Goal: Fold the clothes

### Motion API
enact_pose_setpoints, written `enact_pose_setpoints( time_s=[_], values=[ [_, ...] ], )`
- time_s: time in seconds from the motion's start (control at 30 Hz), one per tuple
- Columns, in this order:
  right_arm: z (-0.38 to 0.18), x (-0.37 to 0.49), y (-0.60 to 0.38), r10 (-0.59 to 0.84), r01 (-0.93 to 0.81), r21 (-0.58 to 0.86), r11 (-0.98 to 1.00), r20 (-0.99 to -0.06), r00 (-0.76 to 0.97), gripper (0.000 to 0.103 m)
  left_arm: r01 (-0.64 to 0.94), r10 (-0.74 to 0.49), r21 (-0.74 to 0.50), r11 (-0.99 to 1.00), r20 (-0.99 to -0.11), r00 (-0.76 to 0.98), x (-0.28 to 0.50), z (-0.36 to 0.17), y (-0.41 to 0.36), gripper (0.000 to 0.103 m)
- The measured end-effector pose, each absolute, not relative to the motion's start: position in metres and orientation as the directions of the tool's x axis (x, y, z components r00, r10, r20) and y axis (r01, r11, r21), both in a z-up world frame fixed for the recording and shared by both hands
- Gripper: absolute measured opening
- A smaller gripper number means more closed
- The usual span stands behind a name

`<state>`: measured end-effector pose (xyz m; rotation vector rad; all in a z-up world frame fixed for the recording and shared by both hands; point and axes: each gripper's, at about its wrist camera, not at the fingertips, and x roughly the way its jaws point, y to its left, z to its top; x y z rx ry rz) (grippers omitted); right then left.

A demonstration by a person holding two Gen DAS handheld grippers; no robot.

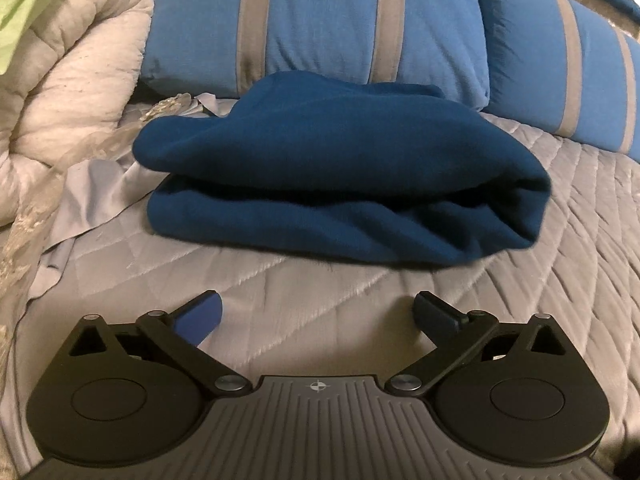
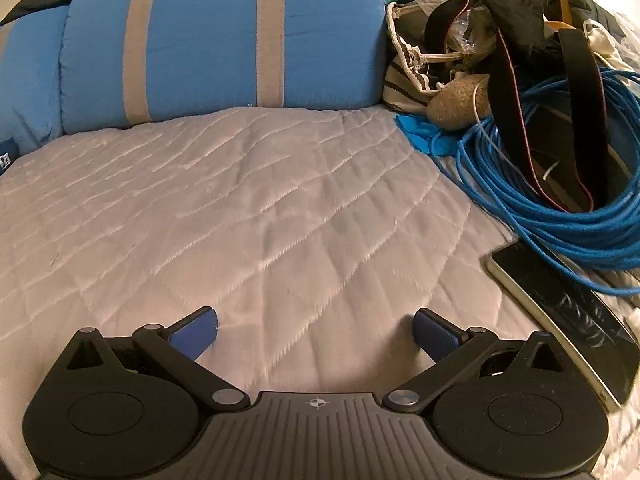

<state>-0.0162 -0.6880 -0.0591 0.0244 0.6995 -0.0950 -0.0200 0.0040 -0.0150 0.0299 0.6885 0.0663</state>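
A dark blue garment (image 1: 332, 176) lies folded in a thick bundle on the grey quilted bed cover (image 1: 540, 280), just in front of the pillows. My left gripper (image 1: 318, 312) hovers a short way in front of it, open, with nothing between its blue pads. In the right wrist view, my right gripper (image 2: 316, 326) is open too, above bare quilt (image 2: 240, 208), holding nothing. The garment does not show in the right wrist view.
Blue pillows with grey stripes (image 1: 320, 20) (image 2: 224, 40) line the back. A beige comforter (image 1: 68, 80) is heaped at the left. At the right lie a coil of blue cable (image 2: 568, 200), black straps (image 2: 508, 92), a phone (image 2: 568, 320) and a clutter of bags.
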Motion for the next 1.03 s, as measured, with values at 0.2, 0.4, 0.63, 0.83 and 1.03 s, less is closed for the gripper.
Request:
enact_pose_setpoints(
  time_s=[0.2,0.4,0.63,0.83,1.03],
  values=[
    [-0.058,0.004,-0.694,-0.075,0.114,0.019,0.993,-0.644,0.761,0.103,-0.062,0.083,0.056,0.997,-0.656,0.75,0.0,-0.018,0.008,0.103],
    [-0.058,0.029,-0.696,-0.078,0.122,0.025,0.992,-0.644,0.761,0.103,-0.052,0.08,0.062,0.997,-0.667,0.741,0.015,-0.021,0.011,0.103],
    [-0.068,0.038,-0.706,-0.05,0.096,0.046,0.994,-0.598,0.8,0.103,-0.055,0.083,0.064,0.996,-0.615,0.784,0.013,-0.027,0.008,0.103],
    [-0.069,0.033,-0.705,-0.061,0.103,0.04,0.994,-0.575,0.816,0.103,-0.059,0.086,0.066,0.996,-0.593,0.801,0.009,-0.028,0.007,0.103],
    [-0.071,0.029,-0.703,-0.073,0.11,0.034,0.993,-0.551,0.831,0.103,-0.061,0.089,0.068,0.996,-0.587,0.805,0.007,-0.028,0.006,0.103]
  ],
)
